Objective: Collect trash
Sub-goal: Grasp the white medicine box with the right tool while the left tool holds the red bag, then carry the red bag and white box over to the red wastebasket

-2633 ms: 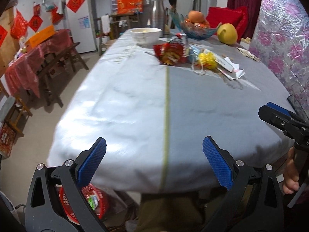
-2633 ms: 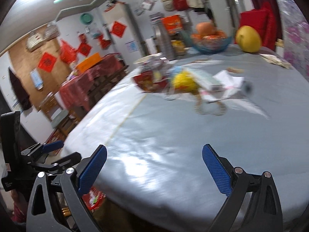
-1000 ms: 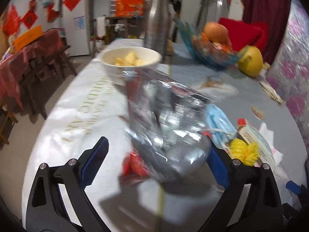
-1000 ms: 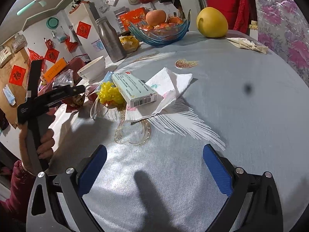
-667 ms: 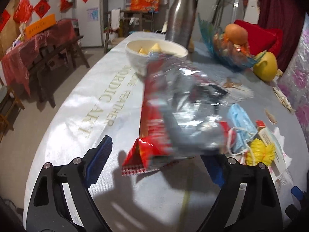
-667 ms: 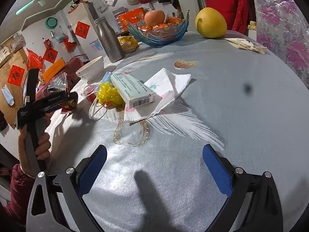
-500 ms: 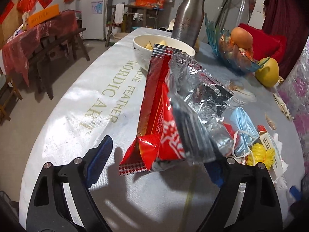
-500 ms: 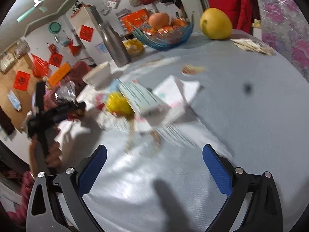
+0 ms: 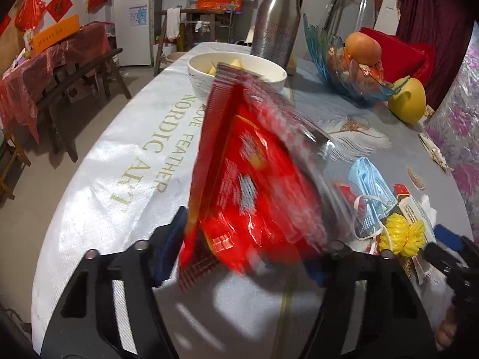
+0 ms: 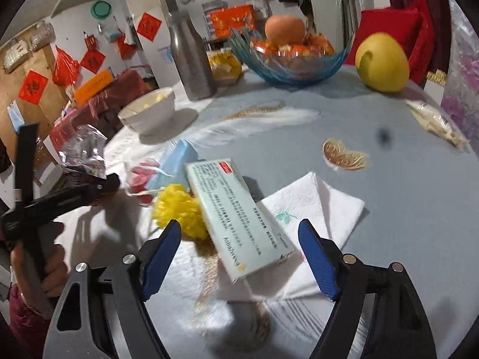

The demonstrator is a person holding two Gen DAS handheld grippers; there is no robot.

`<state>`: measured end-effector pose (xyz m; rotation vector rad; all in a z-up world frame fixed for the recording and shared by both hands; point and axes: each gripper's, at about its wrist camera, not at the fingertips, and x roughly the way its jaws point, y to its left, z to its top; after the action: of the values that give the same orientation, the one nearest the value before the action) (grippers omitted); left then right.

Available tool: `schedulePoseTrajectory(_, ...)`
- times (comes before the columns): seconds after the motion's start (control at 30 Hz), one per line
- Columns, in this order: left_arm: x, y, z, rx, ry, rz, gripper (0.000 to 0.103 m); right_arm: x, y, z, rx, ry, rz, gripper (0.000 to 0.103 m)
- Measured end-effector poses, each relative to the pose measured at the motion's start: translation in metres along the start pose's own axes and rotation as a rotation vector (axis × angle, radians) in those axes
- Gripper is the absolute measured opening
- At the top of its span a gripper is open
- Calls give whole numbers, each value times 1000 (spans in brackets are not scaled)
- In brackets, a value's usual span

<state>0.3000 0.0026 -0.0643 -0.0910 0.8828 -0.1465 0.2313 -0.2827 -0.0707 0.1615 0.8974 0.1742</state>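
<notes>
My left gripper (image 9: 242, 254) is clamped on a red foil snack wrapper (image 9: 251, 185), lifted clear of the desk (image 9: 125, 149) near its left edge — the wrapper blurs across most of the left wrist view, its silver inside flaring at the top. My right gripper (image 10: 239, 257) is spread wide, its blue pads to either side of a pale green box (image 10: 239, 218) that lies tilted over a white napkin (image 10: 314, 209) in the middle of the desk. A yellow pom-pom (image 10: 179, 209) sits touching the box's left side, a blue face mask (image 10: 176, 161) just beyond it. Farther toward the far edge stand a white bowl (image 10: 149, 113), a steel bottle (image 10: 191, 59) and a blue glass fruit bowl (image 10: 299, 65) — a yellow pomelo (image 10: 381, 62) beside it.
</notes>
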Motion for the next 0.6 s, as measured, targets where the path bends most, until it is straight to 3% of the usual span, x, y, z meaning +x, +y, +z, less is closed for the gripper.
schedulePoseTrajectory(0.03, -1, 0, 0, -1, -6, -7, 62, 4, -1, -1, 2, 17, 4, 58)
schedulePoseTrajectory(0.27, -33, -1, -6, -5, -81, -112, 61, -45, 16, -13, -34, -122, 52, 58)
schedulePoseTrajectory(0.6, -110, 2, -45, 17, -140, -75, 61, -102, 43, -45, -65, -204, 112, 58)
